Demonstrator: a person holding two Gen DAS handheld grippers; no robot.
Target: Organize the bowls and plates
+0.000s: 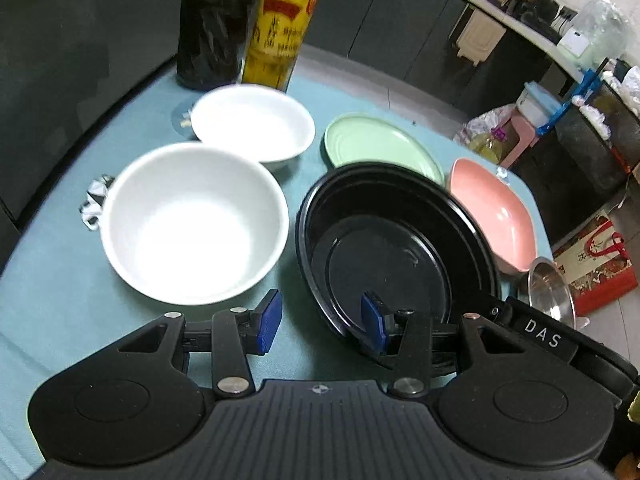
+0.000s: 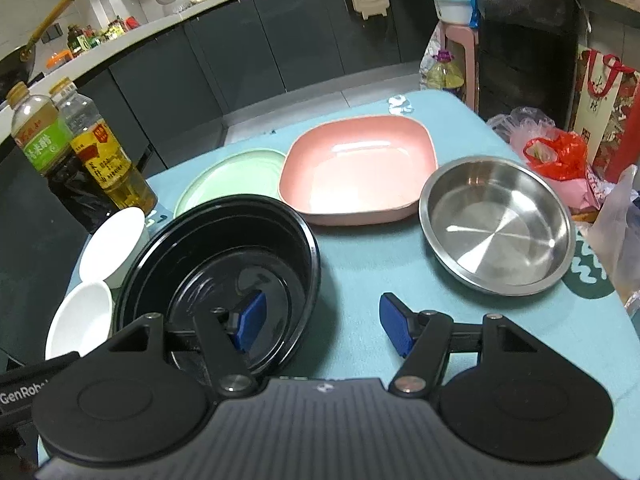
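I see my left tongs [image 1: 322,322] spread wide over the near rim of the black bowl [image 1: 396,240], one pad inside, one outside, not pinching. My right tongs [image 2: 322,322] are spread over the same rim too. The bowl sits on the blue counter [image 2: 360,264], between the white bowl [image 1: 196,222] and the pink dish [image 2: 358,170].

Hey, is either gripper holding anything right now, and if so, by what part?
Nothing is held. The left gripper and right gripper each straddle the black bowl's near rim, one finger inside, one outside, pads not pressing.
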